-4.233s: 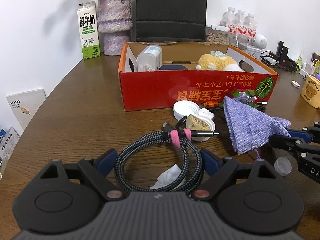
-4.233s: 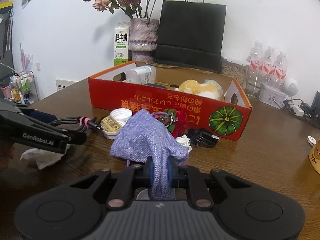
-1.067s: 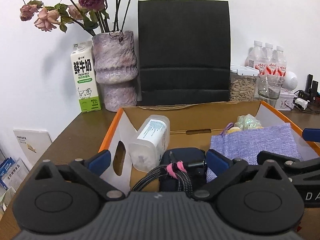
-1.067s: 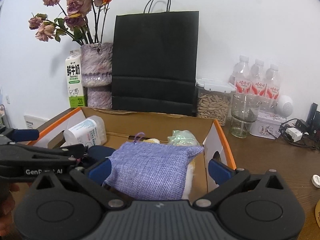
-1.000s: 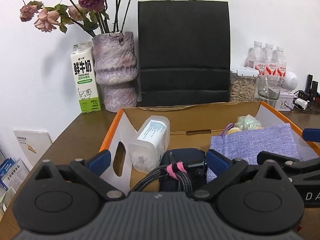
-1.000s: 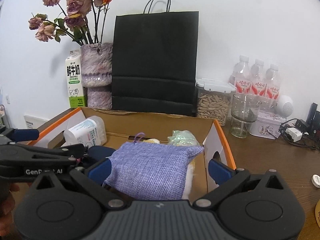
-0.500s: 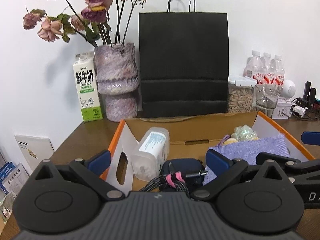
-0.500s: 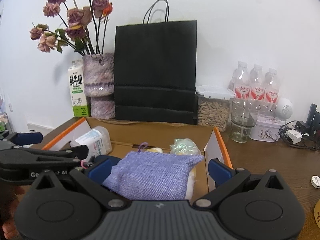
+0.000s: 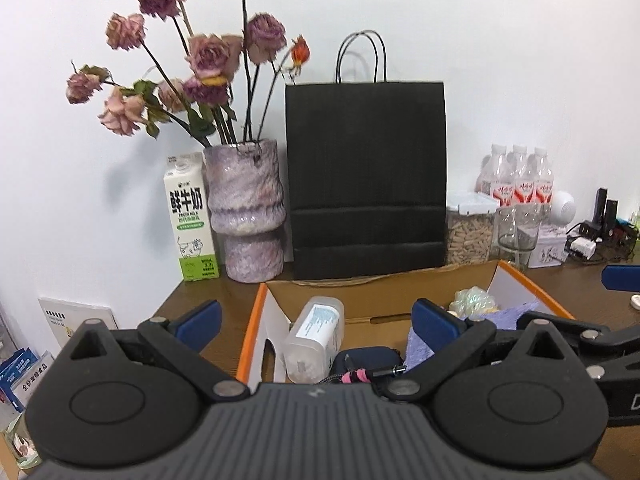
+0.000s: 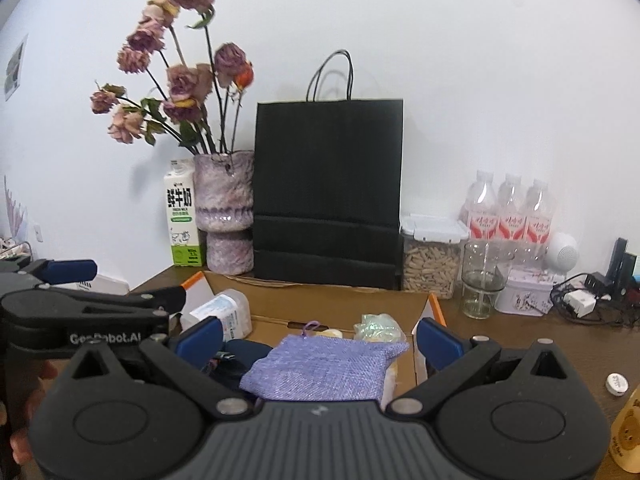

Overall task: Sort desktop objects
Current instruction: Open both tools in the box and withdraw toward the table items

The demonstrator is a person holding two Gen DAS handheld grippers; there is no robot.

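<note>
Purple cloth pouch (image 10: pixel 324 364) lies in cardboard box (image 10: pixel 328 300), just ahead of right gripper (image 10: pixel 320 338), jaws wide, empty. Braided cable (image 9: pixel 352 376) rests in box below left gripper (image 9: pixel 316 316), also wide. Both deposited; remaining desktop items not visible.

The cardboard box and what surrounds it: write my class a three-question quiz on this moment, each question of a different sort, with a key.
1. True or false: the purple cloth pouch lies inside the cardboard box.
2. Multiple choice: what stands directly behind the box? A) a black paper bag B) a kettle C) a laptop
3. Fill in: the milk carton stands right beside the ____ that holds dried roses.

Key
1. True. The right gripper is open and holds nothing.
2. A.
3. Vase. The left gripper is open too, with the coiled cable below it in the box.
</note>
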